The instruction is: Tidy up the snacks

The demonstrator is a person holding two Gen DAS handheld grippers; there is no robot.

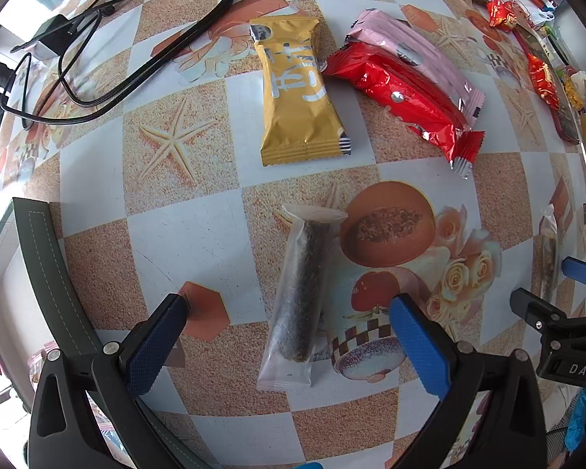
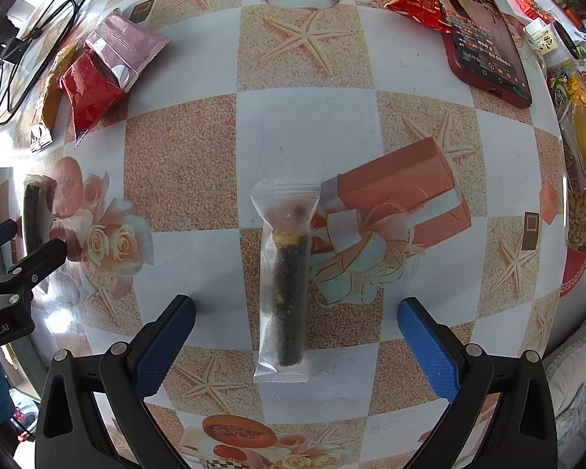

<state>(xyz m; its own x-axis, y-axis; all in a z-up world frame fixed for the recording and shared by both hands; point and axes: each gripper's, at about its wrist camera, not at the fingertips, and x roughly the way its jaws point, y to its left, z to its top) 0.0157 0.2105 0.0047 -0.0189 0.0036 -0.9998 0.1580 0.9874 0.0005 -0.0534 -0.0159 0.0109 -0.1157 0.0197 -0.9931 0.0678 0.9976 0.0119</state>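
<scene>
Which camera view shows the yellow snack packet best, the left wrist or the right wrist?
The left wrist view. There the yellow snack packet lies flat and whole, its printed face readable, beside the red packet. In the right wrist view it sits at the far left edge, distorted and partly hidden behind the red packet.

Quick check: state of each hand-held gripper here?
Left hand-held gripper: open, straddling a clear-wrapped seaweed roll, holding nothing.
Right hand-held gripper: open, straddling another seaweed roll, holding nothing.

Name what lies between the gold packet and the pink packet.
A red packet, resting partly on the pink packet and touching the gold packet; seen in the left wrist view.
</scene>
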